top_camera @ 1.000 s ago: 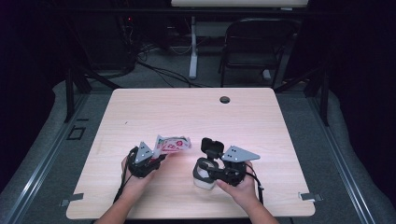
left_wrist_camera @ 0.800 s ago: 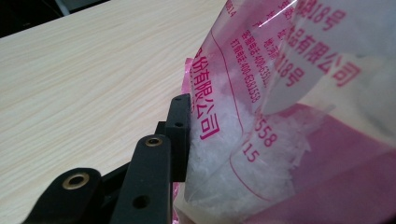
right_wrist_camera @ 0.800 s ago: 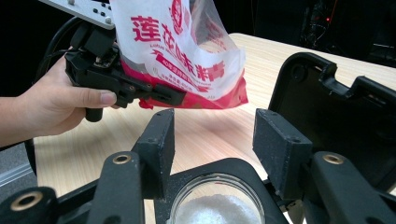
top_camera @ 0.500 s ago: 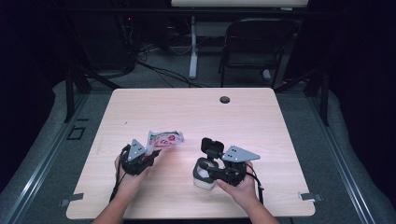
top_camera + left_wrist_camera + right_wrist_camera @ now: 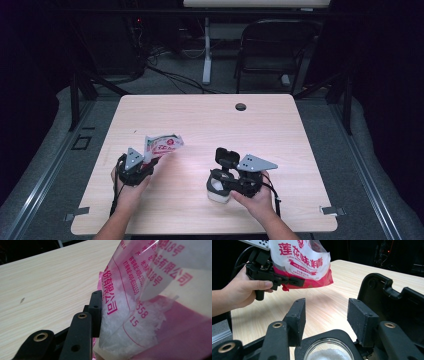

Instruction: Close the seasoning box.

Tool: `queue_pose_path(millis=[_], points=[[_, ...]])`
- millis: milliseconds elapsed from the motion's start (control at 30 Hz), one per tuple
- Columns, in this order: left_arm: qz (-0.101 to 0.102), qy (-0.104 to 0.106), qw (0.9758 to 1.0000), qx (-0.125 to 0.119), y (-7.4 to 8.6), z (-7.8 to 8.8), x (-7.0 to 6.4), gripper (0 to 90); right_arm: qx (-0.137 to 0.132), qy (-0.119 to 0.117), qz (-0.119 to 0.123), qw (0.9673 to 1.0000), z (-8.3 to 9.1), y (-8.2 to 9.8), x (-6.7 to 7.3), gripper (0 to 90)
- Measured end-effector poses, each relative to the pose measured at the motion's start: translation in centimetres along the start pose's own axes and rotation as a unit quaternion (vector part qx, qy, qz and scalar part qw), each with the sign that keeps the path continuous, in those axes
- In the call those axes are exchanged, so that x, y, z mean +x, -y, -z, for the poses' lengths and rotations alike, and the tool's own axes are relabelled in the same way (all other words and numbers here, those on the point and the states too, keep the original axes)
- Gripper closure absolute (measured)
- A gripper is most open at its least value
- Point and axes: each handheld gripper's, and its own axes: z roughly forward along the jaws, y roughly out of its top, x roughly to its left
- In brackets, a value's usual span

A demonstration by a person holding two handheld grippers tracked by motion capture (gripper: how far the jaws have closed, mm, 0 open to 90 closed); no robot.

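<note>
The counter (image 5: 200, 125) is a light wood-grain top with rounded corners. A round dark grommet hole (image 5: 241, 106) sits near its far edge, right of centre. A white container (image 5: 218, 192) with an open black lid (image 5: 226, 155) stands directly on the counter near the front edge, right of centre. The container holds a white granular substance (image 5: 328, 356).

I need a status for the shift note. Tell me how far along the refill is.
Done: the jar already has white crystals in it, its flip lid standing open. In hand: the left gripper holds the bag off the table, away from the jar; the right gripper sits at the jar, jaws apart. Left, probably: closing the lid, setting the bag down.
</note>
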Motion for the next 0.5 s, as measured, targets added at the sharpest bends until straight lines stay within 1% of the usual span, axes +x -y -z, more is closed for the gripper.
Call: queue_pose_path(millis=[100, 133, 267, 333, 467, 500], points=[[0.009, -0.015, 0.9998, 0.002, 0.2, 0.2, 0.6, 69.4, 0.000, -0.001, 0.001, 1.0000, -0.1, 0.0, 0.0, 49.1], [0.009, -0.018, 0.9998, 0.004, 0.3, 0.2, 0.8, 69.4, 0.000, -0.001, 0.001, 1.0000, -0.1, 0.0, 0.1, 49.0], [0.030, -0.031, 0.9990, 0.011, 0.5, 0.4, 1.6, 69.4, 0.001, -0.002, 0.001, 1.0000, -0.1, -0.1, 0.0, 49.0], [0.037, -0.040, 0.9984, 0.011, 0.7, 0.5, 2.0, 69.4, 0.001, -0.002, 0.001, 1.0000, -0.1, -0.1, 0.0, 49.0], [0.045, -0.062, 0.9969, 0.014, 0.9, 0.6, 2.7, 69.4, 0.001, -0.002, 0.000, 1.0000, -0.1, 0.0, 0.0, 49.0], [0.050, -0.070, 0.9962, 0.017, 1.0, 0.7, 2.9, 69.4, 0.002, -0.002, 0.001, 1.0000, -0.1, 0.0, 0.0, 49.0]])
